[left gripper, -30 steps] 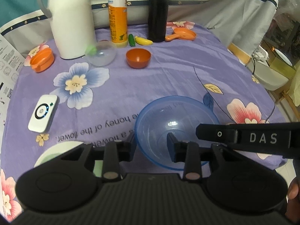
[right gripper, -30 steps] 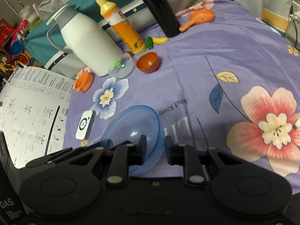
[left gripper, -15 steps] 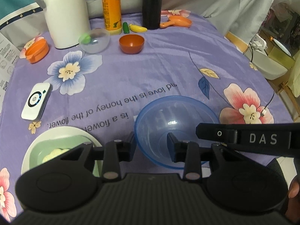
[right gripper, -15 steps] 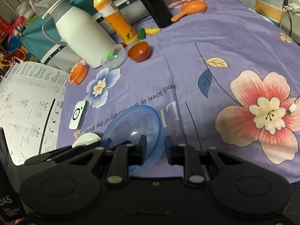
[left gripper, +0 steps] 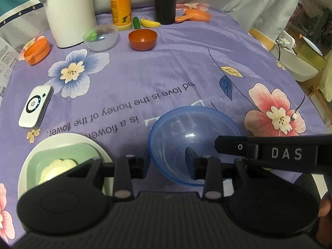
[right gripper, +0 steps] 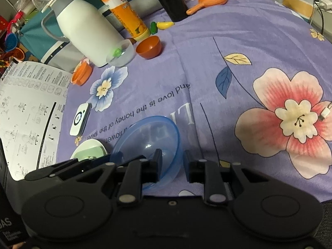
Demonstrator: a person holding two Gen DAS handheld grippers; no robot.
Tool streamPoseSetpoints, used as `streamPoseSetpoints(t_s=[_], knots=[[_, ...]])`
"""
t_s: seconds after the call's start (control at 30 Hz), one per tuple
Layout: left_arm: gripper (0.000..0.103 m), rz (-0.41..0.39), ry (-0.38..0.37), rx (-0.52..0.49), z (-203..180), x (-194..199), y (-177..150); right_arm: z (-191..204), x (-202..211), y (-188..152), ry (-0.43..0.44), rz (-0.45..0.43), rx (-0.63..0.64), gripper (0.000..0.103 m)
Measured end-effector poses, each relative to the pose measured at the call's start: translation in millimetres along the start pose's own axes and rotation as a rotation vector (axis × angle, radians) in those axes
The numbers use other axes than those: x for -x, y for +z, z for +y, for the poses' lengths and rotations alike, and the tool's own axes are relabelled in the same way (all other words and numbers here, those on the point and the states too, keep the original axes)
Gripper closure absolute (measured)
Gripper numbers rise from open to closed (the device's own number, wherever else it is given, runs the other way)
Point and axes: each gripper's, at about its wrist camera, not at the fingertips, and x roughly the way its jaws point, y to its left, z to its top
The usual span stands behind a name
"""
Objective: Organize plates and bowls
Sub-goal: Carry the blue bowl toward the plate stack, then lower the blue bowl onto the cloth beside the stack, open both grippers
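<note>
A clear blue bowl (left gripper: pixel 193 137) is held over the near edge of the purple flowered cloth; it also shows in the right wrist view (right gripper: pixel 149 139). My left gripper (left gripper: pixel 166 161) grips its near-left rim, one finger inside and one outside. My right gripper (right gripper: pixel 171 164) grips its right rim the same way. A white plate (left gripper: pixel 31 161) with a green dish (left gripper: pixel 66 153) on it sits at the near left. A small orange bowl (left gripper: pixel 142 39) and a clear small bowl (left gripper: pixel 100 37) stand far back.
At the back stand a white jug (left gripper: pixel 69 10), an orange bottle (left gripper: pixel 120 2), a dark cylinder (left gripper: pixel 166 0) and an orange toy pan (left gripper: pixel 193 17). An orange cup (left gripper: pixel 37 50) and a white device (left gripper: pixel 35 105) lie left. A paper sheet (right gripper: pixel 27 112) covers the left side.
Both grippers have pulled back toward me with the blue bowl held between them. The white plate with the green dish has come into view at the near left.
</note>
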Motion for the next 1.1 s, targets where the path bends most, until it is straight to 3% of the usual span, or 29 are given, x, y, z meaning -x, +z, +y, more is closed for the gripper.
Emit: streamPoseSetpoints(t_s=[0.2, 0.3, 0.33, 0.4, 0.47, 0.53, 1.1], knots=[[0.068, 0.005, -0.006, -0.008, -1, -3, -2, -1, -4, -1, -0.002, 0.012, 0.000, 0.077], [0.052, 0.002, 0.005, -0.025, -2, -3, -3, 1, -5, -2, -0.007, 0.013, 0.000, 0.070], [0.035, -0.008, 0.015, -0.030, -3, -2, -4, 0, -5, -2, -0.011, 0.009, 0.003, 0.063], [0.018, -0.031, 0.033, -0.040, -3, 2, -4, -1, -3, -1, -0.014, -0.004, -0.005, 0.016], [0.005, -0.055, 0.036, -0.040, -2, 6, -2, -2, 1, 1, -0.022, -0.035, -0.010, 0.002], [0.000, -0.075, 0.039, -0.033, 0, 11, 0, -3, 4, 3, -0.040, -0.053, -0.010, 0.000], [0.000, -0.129, 0.034, 0.013, 10, 28, 4, -13, 11, 6, -0.078, -0.086, -0.050, 0.000]])
